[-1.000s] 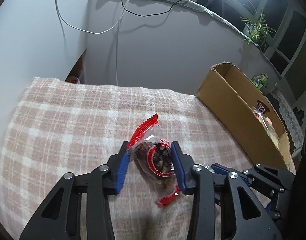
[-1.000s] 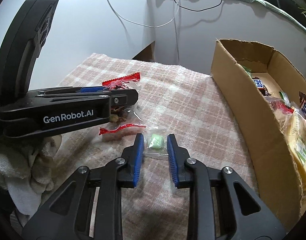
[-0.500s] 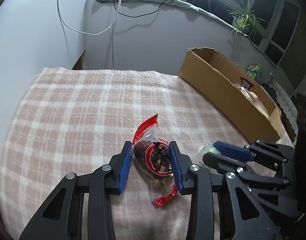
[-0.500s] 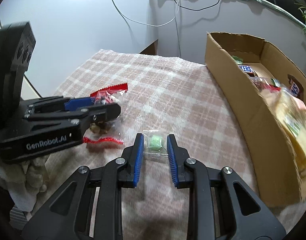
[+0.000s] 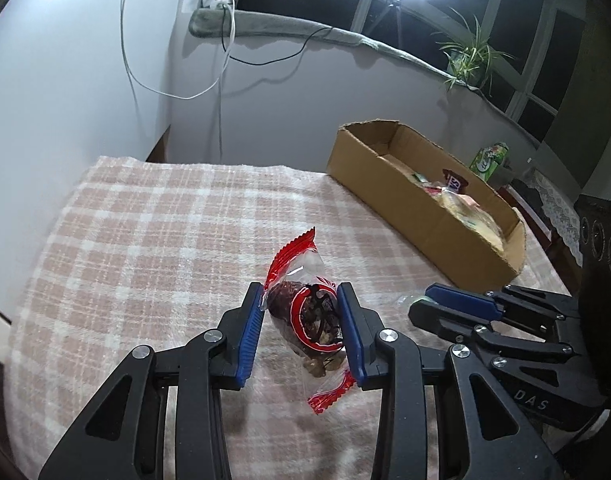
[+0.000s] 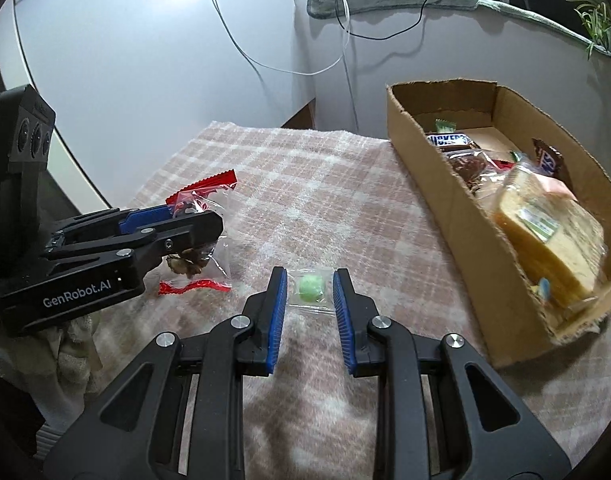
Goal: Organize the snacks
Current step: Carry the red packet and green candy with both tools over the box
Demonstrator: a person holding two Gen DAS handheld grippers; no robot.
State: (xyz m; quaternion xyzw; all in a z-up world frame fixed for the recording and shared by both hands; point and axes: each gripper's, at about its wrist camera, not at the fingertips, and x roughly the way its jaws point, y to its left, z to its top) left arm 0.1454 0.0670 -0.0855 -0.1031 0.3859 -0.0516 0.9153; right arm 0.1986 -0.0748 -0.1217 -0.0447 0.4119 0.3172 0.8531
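Clear red-edged packet of brown nuts [image 5: 305,320] sits pinched in the left tool [image 5: 301,332] at lower centre; the right tool [image 6: 308,306] grips a small clear-wrapped green candy [image 6: 310,289]. Both hang above the pink plaid-covered worktop [image 5: 145,240], brown cardboard box [image 6: 457,208] right.

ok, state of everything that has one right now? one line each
left gripper: shut on the red-edged snack bag, lifted off the cloth
right gripper: shut on the green candy packet, held above the cloth
cardboard box: open-topped, partly filled with snacks
checked cloth: spread flat
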